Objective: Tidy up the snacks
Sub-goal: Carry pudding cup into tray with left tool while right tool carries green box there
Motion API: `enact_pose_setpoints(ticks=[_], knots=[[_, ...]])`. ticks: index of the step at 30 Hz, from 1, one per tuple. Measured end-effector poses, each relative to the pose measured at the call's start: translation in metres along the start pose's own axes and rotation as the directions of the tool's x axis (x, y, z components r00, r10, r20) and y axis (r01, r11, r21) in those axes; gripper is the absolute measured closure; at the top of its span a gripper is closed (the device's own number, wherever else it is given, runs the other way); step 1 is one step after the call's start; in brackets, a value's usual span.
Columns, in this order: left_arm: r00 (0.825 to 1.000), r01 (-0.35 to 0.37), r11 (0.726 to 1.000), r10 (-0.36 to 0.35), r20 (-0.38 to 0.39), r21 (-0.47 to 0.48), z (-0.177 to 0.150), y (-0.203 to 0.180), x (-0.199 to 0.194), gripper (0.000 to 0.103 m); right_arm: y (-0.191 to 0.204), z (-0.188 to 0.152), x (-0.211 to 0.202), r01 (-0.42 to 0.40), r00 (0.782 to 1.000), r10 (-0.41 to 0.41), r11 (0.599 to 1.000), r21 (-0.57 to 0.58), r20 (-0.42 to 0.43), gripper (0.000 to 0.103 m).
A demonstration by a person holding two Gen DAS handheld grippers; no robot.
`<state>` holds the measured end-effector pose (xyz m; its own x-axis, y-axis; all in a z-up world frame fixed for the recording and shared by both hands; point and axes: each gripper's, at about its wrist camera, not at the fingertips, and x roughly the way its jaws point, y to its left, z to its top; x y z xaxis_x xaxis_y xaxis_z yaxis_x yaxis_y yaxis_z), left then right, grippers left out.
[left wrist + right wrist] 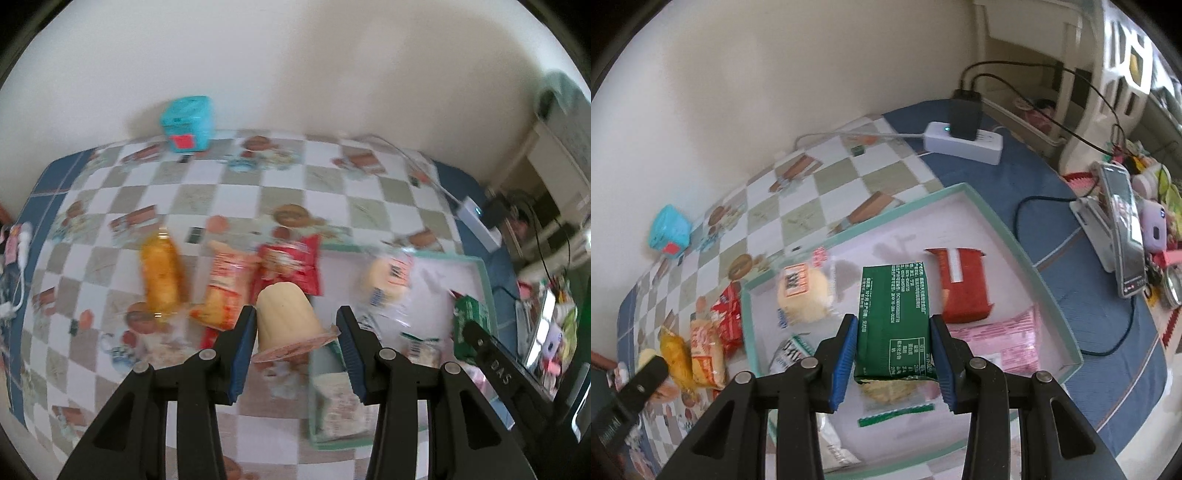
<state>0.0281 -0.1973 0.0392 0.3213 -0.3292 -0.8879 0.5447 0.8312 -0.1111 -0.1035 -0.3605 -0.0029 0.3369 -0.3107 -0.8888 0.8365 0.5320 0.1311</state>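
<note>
My left gripper (295,321) is shut on a beige pudding cup (286,317), held above the checkered table; the cup's pink lid faces me. Beyond it lie an orange snack bag (160,273), an orange-red packet (223,288) and a red packet (291,266). My right gripper (894,332) is shut on a green snack packet (894,317) above the mint-rimmed tray (1008,229). In the tray lie a round bun (805,295), a red packet (964,284), a pink packet (1001,339) and a clear cracker packet (886,395).
A teal box (188,122) stands by the wall at the back. A white power strip (964,144) with a black charger and cables lies at the table's right end. A phone on a stand (1123,229) and small clutter sit to the right.
</note>
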Motion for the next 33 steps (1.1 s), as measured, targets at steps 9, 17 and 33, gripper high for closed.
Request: enact_pose_setpoints(ticks=[9, 17, 33], knots=[[0.998, 0.056, 0.993, -0.052, -0.047, 0.107, -0.007, -0.055, 0.024, 0.057, -0.022, 0.005, 0.005, 0.014, 1.000, -0.013, 0.998, 0.058, -0.009, 0.061], [0.995, 0.071, 0.988, -0.060, -0.081, 0.137, -0.010, -0.073, 0.046, 0.057, -0.025, 0.006, 0.009, 0.021, 1.000, -0.020, 0.998, 0.066, -0.019, 0.061], [0.997, 0.057, 0.992, -0.050, -0.059, 0.112, -0.006, -0.067, 0.049, 0.057, -0.024, 0.006, 0.020, 0.036, 0.998, -0.033, 0.997, 0.061, -0.058, 0.061]])
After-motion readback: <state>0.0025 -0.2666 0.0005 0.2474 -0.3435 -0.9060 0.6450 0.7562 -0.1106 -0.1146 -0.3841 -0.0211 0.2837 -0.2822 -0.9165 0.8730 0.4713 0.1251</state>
